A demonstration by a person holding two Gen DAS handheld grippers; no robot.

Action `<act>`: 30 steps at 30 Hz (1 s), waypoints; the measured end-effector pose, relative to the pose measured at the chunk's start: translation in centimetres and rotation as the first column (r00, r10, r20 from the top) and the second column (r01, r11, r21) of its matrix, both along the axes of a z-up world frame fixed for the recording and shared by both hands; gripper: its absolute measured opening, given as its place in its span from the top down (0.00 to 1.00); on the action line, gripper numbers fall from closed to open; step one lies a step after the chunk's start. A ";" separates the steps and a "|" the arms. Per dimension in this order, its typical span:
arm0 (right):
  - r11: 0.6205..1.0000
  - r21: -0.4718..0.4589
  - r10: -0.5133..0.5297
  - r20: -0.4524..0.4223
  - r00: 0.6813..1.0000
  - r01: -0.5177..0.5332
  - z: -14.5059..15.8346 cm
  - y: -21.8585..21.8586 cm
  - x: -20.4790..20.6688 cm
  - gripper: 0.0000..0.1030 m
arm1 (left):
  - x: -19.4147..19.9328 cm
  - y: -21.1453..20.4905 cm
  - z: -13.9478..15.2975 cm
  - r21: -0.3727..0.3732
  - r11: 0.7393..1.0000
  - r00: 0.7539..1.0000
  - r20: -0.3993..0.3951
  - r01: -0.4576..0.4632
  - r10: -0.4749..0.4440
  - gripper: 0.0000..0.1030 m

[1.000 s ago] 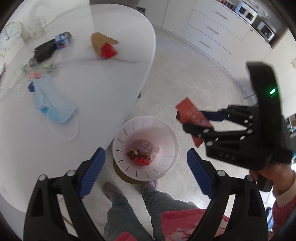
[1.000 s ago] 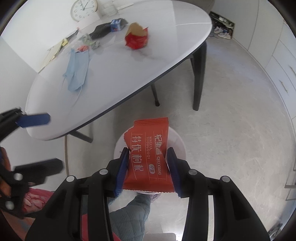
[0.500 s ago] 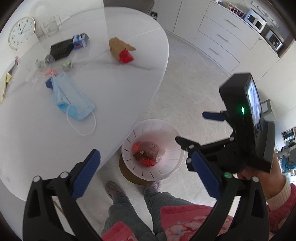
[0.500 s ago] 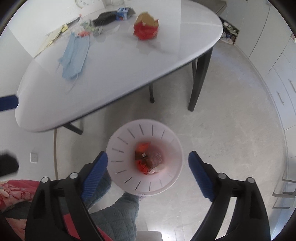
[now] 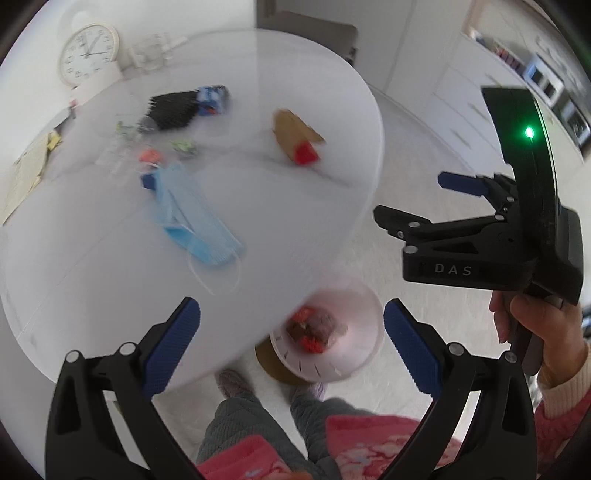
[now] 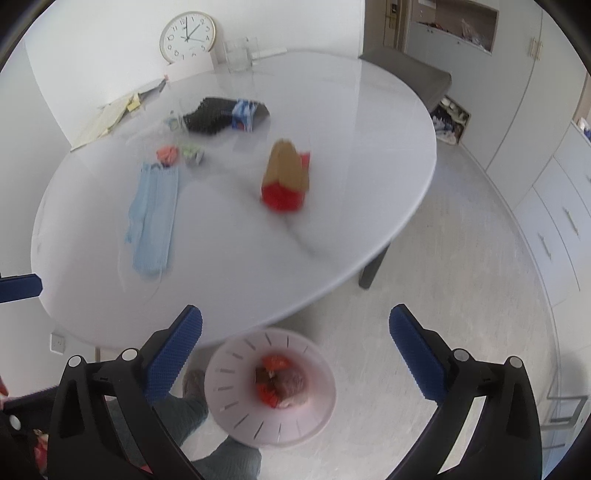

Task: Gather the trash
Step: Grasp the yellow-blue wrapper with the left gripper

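Left gripper point(image 5: 291, 341): black plastic frame, ribbed blue rubber pads, jaws spread wide with nothing between them. Right gripper point(image 6: 295, 349): same build, likewise wide and empty; in the left wrist view it hangs beside the table edge, held in a hand point(image 5: 535, 332) with a pink knitted cuff

Round pale pink plastic waste bin point(image 6: 236, 398), slotted flaring wall, stands on the pale floor partly under the rim of the glossy white oval table point(image 6: 332, 147); crumpled red and brown wrappers point(image 6: 277, 380) lie at its bottom

On the tabletop, well apart from both grippers: a flat pleated light-blue face mask point(image 6: 153, 218), a brown-and-red cardboard carton point(image 6: 286, 177) lying on its side, a black ribbed object point(image 6: 210, 118) touching a small blue packet point(image 6: 243, 112), and small orange and green scraps, blurred

Round white wall clock point(image 6: 187, 36) leans behind the table
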State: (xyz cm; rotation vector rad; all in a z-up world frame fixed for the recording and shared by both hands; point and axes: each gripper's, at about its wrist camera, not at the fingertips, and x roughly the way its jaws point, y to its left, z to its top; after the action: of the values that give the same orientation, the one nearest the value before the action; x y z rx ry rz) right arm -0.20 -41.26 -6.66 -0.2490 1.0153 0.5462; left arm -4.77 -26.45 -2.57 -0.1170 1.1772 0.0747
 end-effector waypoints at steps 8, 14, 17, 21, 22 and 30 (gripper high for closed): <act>1.000 0.013 -0.018 -0.007 1.000 0.018 0.4 4.4 4.5 0.02 | 4.7 9.6 1.2 -0.005 0.995 0.994 0.047 -0.101 0.102 0.07; 0.998 -0.005 -0.055 -0.007 0.998 0.055 0.6 9.1 9.0 0.02 | 10.8 19.8 1.3 0.038 0.994 0.992 0.082 -0.098 0.094 0.07; 0.992 0.027 -0.118 -0.036 0.992 0.119 0.5 11.6 12.2 0.02 | 14.1 24.1 0.6 0.062 0.995 0.994 0.075 -0.079 0.074 0.07; 0.972 0.075 -0.215 -0.087 0.973 0.222 -0.1 14.9 15.8 0.02 | 18.9 30.4 -1.5 0.041 0.995 0.995 0.041 -0.093 0.091 0.07; 0.967 0.082 -0.233 -0.097 0.968 0.242 -0.2 15.5 16.5 0.02 | 20.3 32.2 -2.3 0.018 0.994 0.994 0.028 -0.106 0.105 0.07; 0.925 0.087 -0.349 -0.193 0.917 0.370 -3.2 20.9 21.1 0.02 | 27.5 37.3 -7.9 -0.046 0.984 0.985 -0.051 -0.170 0.168 0.11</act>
State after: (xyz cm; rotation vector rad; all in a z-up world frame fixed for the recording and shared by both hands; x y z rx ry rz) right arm 20.88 -20.37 -9.84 0.0985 1.1614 0.2936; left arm 22.68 10.83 -10.43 -0.2610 1.2145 0.1982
